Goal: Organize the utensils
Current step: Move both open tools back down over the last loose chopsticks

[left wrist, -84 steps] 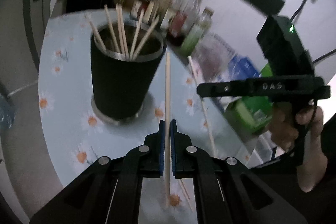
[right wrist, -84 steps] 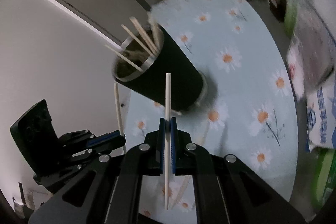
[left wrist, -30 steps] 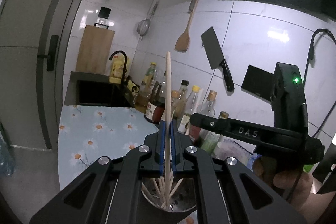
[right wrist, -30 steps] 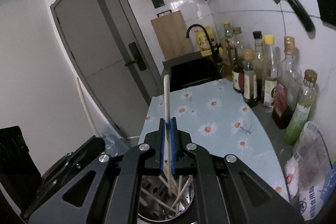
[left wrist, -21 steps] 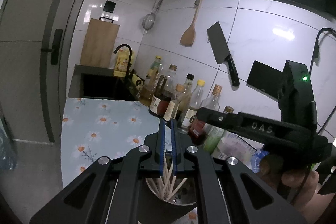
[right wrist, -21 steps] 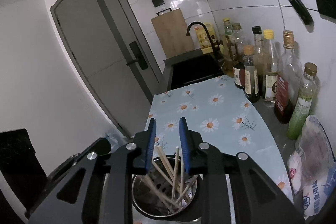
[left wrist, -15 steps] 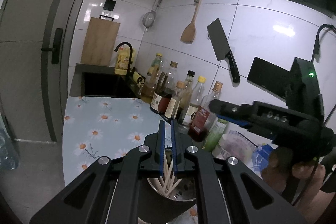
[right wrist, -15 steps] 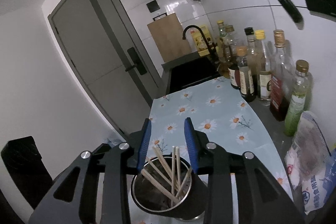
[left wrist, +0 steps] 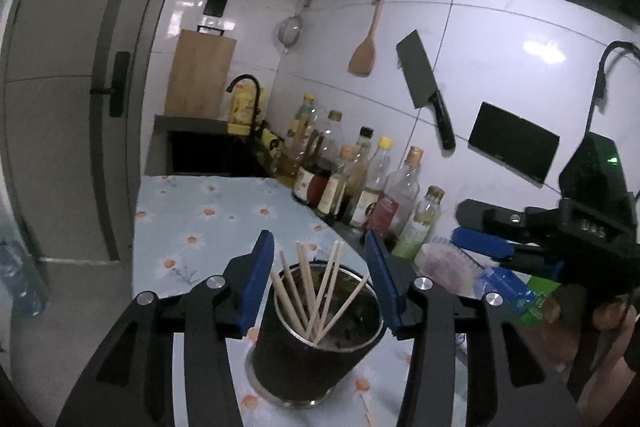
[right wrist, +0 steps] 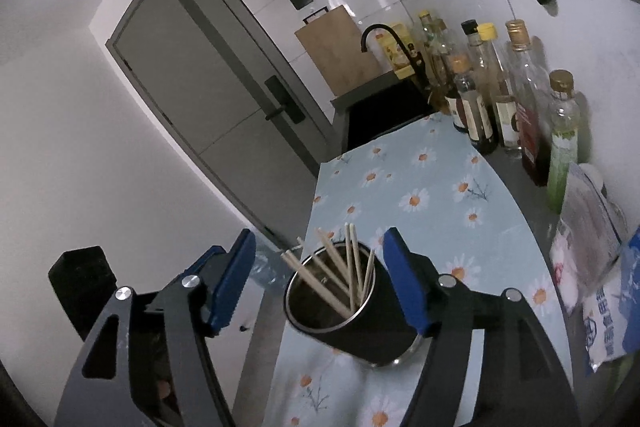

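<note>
A black cup with a steel rim (left wrist: pixel 308 359) stands on the daisy-print counter (left wrist: pixel 200 223) and holds several wooden chopsticks (left wrist: pixel 310 291). My left gripper (left wrist: pixel 320 279) is open and empty, above and just in front of the cup, jaws spread wide. In the right wrist view the same cup (right wrist: pixel 360 323) with its chopsticks (right wrist: pixel 340 271) sits between the wide-open jaws of my right gripper (right wrist: pixel 320 279), which is empty. The right gripper also shows in the left wrist view (left wrist: pixel 480 245), to the right of the cup. One loose chopstick tip (left wrist: pixel 368 415) lies on the counter by the cup's base.
A row of sauce and oil bottles (left wrist: pixel 360 179) lines the tiled wall. Plastic bags and packets (right wrist: pixel 592 259) sit at the right. A black sink with a faucet (right wrist: pixel 384 39) is at the far end. A cleaver (left wrist: pixel 424 83) and wooden spatula (left wrist: pixel 366 43) hang on the wall.
Both grippers held a chopstick upright over the cup, then opened and dropped them into it. Both have since opened wide and pulled back and up from the cup.
</note>
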The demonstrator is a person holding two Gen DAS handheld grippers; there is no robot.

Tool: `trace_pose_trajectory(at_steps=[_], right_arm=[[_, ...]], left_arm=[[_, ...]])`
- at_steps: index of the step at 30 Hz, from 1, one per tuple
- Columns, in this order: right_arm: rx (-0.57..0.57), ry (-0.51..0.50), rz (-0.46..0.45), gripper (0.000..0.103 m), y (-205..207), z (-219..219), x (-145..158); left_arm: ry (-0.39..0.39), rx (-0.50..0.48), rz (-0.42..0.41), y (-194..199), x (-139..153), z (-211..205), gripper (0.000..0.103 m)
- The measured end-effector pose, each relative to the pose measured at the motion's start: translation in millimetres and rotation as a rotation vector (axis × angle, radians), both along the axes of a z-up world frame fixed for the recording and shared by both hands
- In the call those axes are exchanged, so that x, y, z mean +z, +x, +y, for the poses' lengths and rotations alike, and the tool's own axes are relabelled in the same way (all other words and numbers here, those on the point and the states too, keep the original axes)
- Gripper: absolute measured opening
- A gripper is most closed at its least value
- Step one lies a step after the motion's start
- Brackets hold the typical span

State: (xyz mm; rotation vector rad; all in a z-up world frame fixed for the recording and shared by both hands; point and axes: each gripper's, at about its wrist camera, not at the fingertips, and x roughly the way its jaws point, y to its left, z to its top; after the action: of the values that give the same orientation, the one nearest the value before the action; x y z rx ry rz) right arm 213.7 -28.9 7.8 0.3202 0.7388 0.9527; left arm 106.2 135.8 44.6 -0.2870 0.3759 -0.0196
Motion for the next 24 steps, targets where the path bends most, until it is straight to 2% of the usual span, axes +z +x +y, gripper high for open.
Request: trace_pose_trajectory(at_steps=[3,5,6,8,10,14,17,20,24], right_arm=[[0.015,0.012,0.018,0.078,-9,-11,9],[0.057,0.045,0.063,0.083,-11,-15,13],[0.089,0.066,0.086,0.089,-14,-17,16],[0.118,0.092,0.091,0.093,-21,-20,23],[0.129,0.108,0.095,0.098,-27,-24,30],[0.158,0.119,0.126,0.098,-34,-32,34],[0.159,0.088,0.123,0.098,-39,-38,32],[0.152,0.039,0.152,0.098,-41,-41,15],[0.171,-0.052,0.246,0.098,-39,-37,-23]], left_arm=[[0.002,0.004,0.009,-12,11,-3,0.05],[-0.004,0.0,0.012,-18,17,-4,0.07],[-0.003,0.004,0.007,-23,21,-5,0.076],[0.009,0.016,-0.014,-31,28,-7,0.089],[0.015,0.015,-0.011,-38,33,-9,0.091],[0.017,0.001,0.003,-48,40,-13,0.096],[0.015,-0.035,0.014,-60,40,-17,0.096],[0.024,-0.053,0.053,-68,30,-21,0.096],[-0.007,-0.084,0.139,-72,4,-24,0.096]])
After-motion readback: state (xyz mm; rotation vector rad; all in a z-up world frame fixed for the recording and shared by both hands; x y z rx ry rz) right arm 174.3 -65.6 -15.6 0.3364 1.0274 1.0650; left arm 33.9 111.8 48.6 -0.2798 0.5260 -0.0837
